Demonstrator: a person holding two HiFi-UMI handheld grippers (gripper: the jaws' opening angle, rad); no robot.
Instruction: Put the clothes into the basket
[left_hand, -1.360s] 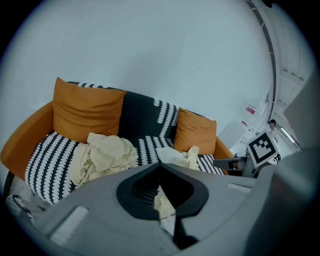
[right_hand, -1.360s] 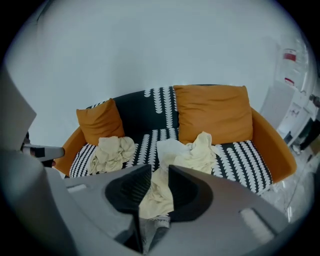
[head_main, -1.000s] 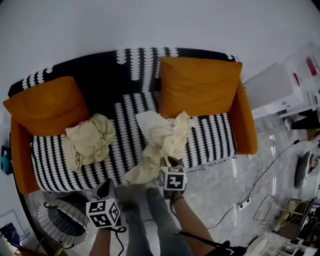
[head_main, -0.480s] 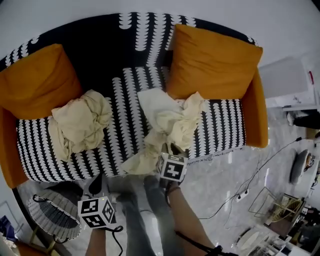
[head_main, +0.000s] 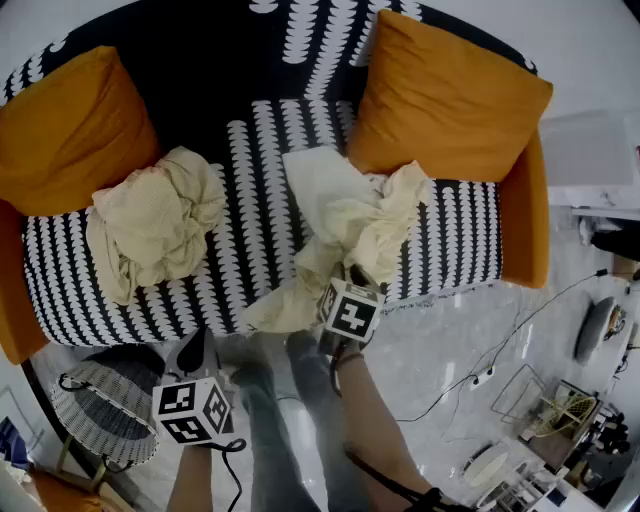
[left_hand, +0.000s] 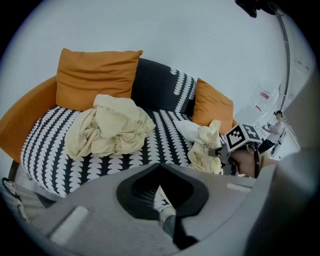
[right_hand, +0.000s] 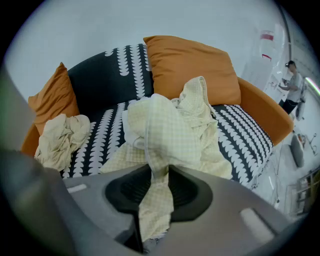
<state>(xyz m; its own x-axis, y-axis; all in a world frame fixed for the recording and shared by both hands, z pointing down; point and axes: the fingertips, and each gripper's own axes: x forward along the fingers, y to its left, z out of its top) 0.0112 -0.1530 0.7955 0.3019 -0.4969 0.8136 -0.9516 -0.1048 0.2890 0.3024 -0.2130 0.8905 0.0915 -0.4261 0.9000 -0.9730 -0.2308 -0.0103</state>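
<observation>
Yellow checked shirt (right_hand: 170, 135) is pinched in my right fingers (right_hand: 215, 210); my left fingers (left_hand: 95, 220) sit closed, empty. Next I'd lift it across to the basket (head_main: 100, 430) beside my left fingers.

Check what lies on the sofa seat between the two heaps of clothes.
Nothing: between the left heap and the right heap only bare patterned sofa seat shows, clearest in the head view.
</observation>
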